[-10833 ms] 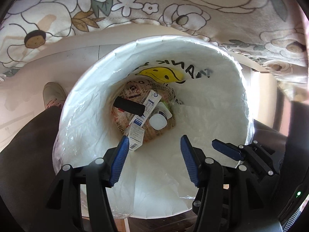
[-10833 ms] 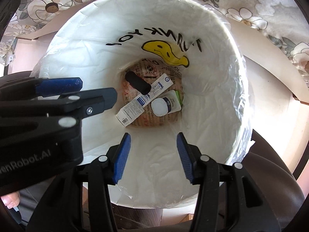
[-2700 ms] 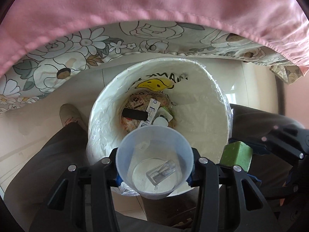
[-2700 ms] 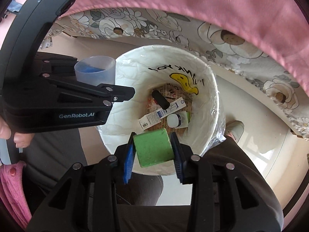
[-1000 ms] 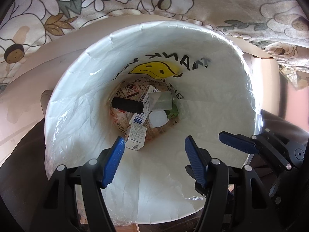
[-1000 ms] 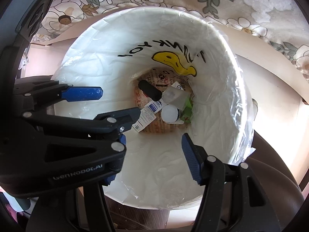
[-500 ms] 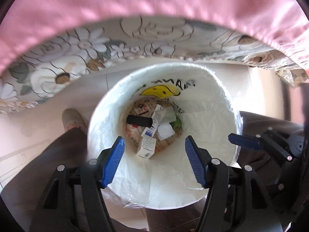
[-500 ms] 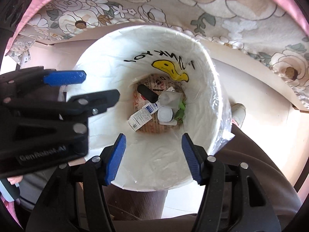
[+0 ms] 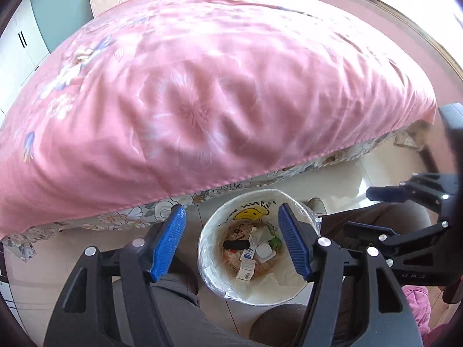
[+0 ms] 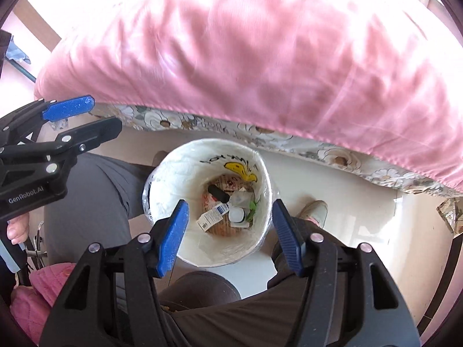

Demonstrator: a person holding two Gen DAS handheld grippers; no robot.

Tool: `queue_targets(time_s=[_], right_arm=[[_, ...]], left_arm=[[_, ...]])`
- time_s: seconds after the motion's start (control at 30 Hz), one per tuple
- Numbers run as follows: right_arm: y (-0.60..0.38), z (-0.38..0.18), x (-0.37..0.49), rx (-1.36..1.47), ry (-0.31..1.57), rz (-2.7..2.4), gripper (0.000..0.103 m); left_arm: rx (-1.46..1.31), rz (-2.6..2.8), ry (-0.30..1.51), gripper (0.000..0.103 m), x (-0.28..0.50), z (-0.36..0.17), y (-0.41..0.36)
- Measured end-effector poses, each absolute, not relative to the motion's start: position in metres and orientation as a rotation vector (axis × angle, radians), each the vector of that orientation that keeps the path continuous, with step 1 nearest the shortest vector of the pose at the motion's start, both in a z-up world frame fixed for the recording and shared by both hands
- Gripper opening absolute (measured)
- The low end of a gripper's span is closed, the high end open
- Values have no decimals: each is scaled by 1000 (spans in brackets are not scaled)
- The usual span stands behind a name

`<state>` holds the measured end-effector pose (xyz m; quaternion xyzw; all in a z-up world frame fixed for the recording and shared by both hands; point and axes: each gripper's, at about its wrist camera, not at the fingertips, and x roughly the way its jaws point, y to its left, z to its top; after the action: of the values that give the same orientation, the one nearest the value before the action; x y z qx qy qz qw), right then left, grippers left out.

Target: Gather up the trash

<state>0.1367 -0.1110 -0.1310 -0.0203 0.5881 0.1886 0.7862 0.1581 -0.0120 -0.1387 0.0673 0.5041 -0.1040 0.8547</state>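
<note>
A: Where is the trash bin relative to the grippers?

B: The white lined bin stands on the floor well below both, seen straight through the gaps. The left gripper has its jaws opening with nothing between them; the right gripper has its jaws apart and empty too.

A: And the trash?

B: At the bottom of the bin: a black cylinder, a small white box, a white cap, something green.

A: What hems it in?

B: The pink bedspread overhangs beyond the bin, the person's knees flank it, and pale floor lies open to the right.
</note>
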Motion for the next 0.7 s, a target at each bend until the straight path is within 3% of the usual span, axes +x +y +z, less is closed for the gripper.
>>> queue_targets(time_s=[0.43,0.7], right_arm=[[-123,-20,74,-66,1004,372,78],[-116,20,25,-151,808,229,79]], left_arm=[[220,-243,850,86,82,-48,-26],[233,-160,765,93,38,-17,-13]])
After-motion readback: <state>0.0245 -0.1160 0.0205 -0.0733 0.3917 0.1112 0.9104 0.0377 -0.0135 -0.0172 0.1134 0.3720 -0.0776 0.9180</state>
